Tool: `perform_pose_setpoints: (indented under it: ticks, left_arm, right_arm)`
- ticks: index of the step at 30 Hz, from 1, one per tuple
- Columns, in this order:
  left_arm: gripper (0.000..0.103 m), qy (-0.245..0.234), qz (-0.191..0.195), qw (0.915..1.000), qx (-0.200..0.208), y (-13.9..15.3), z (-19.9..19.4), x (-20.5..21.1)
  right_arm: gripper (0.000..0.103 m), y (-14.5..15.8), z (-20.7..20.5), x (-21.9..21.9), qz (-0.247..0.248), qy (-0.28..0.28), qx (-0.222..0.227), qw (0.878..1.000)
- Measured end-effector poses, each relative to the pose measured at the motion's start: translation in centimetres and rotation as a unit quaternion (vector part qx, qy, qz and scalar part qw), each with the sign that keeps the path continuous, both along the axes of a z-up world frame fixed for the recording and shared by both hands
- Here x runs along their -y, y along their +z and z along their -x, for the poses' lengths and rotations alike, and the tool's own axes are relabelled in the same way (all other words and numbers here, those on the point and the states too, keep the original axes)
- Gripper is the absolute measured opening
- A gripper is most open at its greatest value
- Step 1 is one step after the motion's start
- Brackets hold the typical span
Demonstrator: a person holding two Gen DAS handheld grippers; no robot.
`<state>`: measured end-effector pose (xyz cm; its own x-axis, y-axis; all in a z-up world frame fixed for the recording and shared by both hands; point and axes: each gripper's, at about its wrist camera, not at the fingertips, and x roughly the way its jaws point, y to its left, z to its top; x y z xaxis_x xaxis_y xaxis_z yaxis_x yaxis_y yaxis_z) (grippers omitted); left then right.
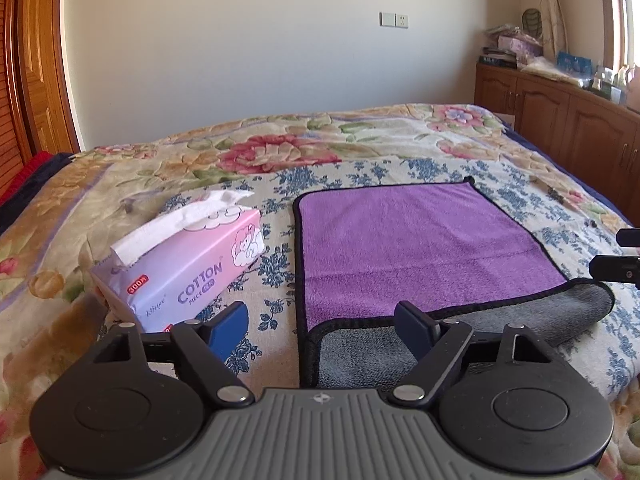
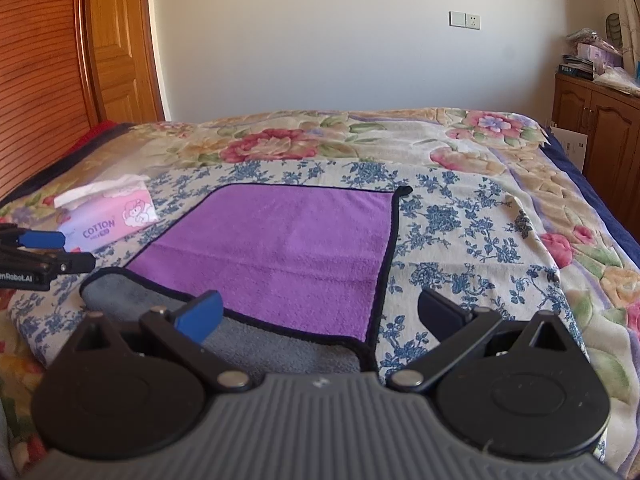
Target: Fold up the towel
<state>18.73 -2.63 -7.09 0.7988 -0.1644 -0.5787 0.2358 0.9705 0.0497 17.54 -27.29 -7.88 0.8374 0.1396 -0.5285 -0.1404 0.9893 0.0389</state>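
Nearest to us, our left gripper [image 1: 322,326] hangs with its fingers spread wide and nothing between them, low over the near left corner of the towel [image 1: 420,244]. One blue finger [image 1: 230,330] sits over the bedspread just left of the towel's black-trimmed left edge, the other over the grey flap. Our right gripper [image 2: 320,314] is likewise spread apart and holds nothing; its left finger [image 2: 200,314] is above the grey flap, its right one above bare bedspread just past the towel's right edge.

The towel lies flat on the bed [image 2: 460,232], purple side up. Its near edge is turned back over itself in a slanted band, so the grey underside [image 2: 256,340] shows, wider on one side than the other. A black hem runs all round. The far right corner ends in a small black loop [image 2: 404,190].

To the left of the towel, close to it but apart, a pink tissue box [image 1: 184,268] stands with a white tissue sticking out. To the right of the towel we see a broad stretch of blue-flowered cloth, and beyond the far edge the big pink-flowered blanket runs to the wall [image 1: 260,60]. A wooden cabinet [image 1: 560,116] stands at the far right, a wooden door [image 2: 116,40] at the far left.
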Motion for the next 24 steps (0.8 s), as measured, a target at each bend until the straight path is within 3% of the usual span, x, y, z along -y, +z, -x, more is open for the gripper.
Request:
perform_pose_setpoints:
  ticks: [19,21,24]
  left_arm:
    - [0.068,0.002,0.0,0.9991,-0.042,-2.8,-2.4,-0.3]
    - [0.065,0.002,0.003,0.9988,-0.048,-3.1,-2.5,-0.3]
    - [0.06,0.001,0.007,0.9984,-0.056,-3.4,-2.6,-0.4]
  right_arm:
    - [0.102,-1.9,-1.8,0.9,-0.007,-0.004,-0.059,0.998]
    - [0.096,-2.1,-2.0,1.0,-0.009,-0.001,-0.066,0.998]
    - [0.094,-2.4,-2.3,1.1,-0.009,0.0,-0.077,0.997]
